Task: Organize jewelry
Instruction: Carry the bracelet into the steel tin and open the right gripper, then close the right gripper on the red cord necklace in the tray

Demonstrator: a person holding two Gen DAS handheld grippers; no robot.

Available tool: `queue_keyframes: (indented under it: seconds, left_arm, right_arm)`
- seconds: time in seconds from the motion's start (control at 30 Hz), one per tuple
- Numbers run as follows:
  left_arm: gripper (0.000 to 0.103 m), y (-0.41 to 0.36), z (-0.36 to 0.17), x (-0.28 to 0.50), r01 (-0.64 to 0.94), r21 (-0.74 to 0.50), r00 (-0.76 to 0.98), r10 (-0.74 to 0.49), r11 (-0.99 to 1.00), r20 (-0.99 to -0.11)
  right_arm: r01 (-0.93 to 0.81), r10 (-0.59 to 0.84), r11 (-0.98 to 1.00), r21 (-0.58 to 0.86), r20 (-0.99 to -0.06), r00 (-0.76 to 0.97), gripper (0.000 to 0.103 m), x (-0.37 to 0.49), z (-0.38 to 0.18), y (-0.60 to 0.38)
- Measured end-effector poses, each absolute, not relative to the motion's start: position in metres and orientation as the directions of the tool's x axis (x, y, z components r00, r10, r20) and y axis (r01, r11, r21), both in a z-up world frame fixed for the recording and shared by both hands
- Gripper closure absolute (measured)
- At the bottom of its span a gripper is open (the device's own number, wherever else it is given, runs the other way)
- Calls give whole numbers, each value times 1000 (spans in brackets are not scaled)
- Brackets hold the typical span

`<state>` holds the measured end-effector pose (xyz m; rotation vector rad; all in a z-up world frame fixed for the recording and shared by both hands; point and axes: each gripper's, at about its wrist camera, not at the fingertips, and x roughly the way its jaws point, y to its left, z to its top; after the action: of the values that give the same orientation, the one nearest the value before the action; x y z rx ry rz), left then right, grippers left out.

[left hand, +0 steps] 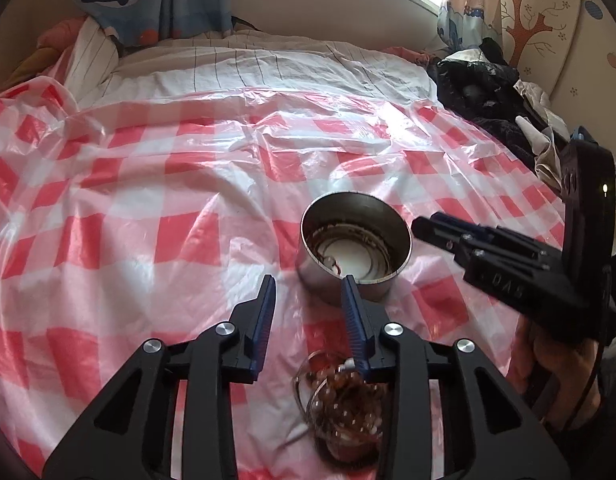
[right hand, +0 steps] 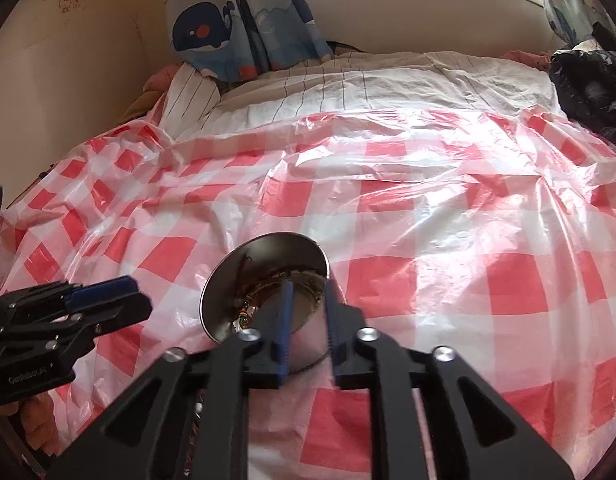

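The stainless steel cup (left hand: 355, 246) stands upright on the red-and-white checked plastic sheet (left hand: 147, 208) covering the bed, and serves as the collecting vessel: thin rings or bangles and a dark chain lie curled on its floor. Just short of the cup, on the near side and partly under the left gripper (left hand: 310, 286), lies a loose heap of brown beaded jewellery (left hand: 342, 404), not yet transferred. It is blurred; individual pieces cannot be separated.

The left gripper hovers above that heap with its fingers spread apart and nothing between them, its right fingertip overlapping the cup's near rim in this view. Judgement: it is placed to descend on the beads.

The right gripper (right hand: 308, 288) sits over the cup (right hand: 263, 280) from the opposite side, its fingers parted and appearing to straddle the near wall. Whether the pads actually press the metal cannot be told. Judgement: it is stationed there to steady the light cup on the slippery, wrinkled sheet.

Sorting appears partly done.
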<state>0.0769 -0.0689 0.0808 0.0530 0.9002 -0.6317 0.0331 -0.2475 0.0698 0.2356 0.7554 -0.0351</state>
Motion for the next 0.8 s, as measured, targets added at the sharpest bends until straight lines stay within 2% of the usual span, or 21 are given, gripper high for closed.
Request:
queue_keyframes:
  seconds: [0.13, 0.3, 0.4, 0.53, 0.63, 0.8]
  left_arm:
    - [69, -47, 74, 43, 532, -237, 442, -506, 813, -740]
    - [69, -39, 50, 30, 516, -304, 375, -530, 801, -760]
    - [69, -42, 48, 27, 526, -309, 366, -538, 793, -759]
    - [69, -43, 35, 30, 495, -292, 366, -502, 818, -784]
    - [69, -43, 29, 36, 474, -344, 340, -528, 811, -778]
    - [69, -36, 35, 38, 454, -360, 365, -539, 815, -759]
  right_arm:
    - [128, 62, 965, 228, -675, 735, 71, -11, 73, -252]
    - [138, 108, 950, 280, -709, 697, 71, -56, 51, -244]
    - [124, 152, 939, 320, -712, 686, 69, -55, 43, -235]
    - [97, 152, 951, 293, -718, 679, 65, -49, 41, -220]
    - [92, 161, 951, 294, -728, 666, 64, -48, 37, -219]
    - [-4, 262, 939, 343, -710, 654, 64, -50, 39, -208]
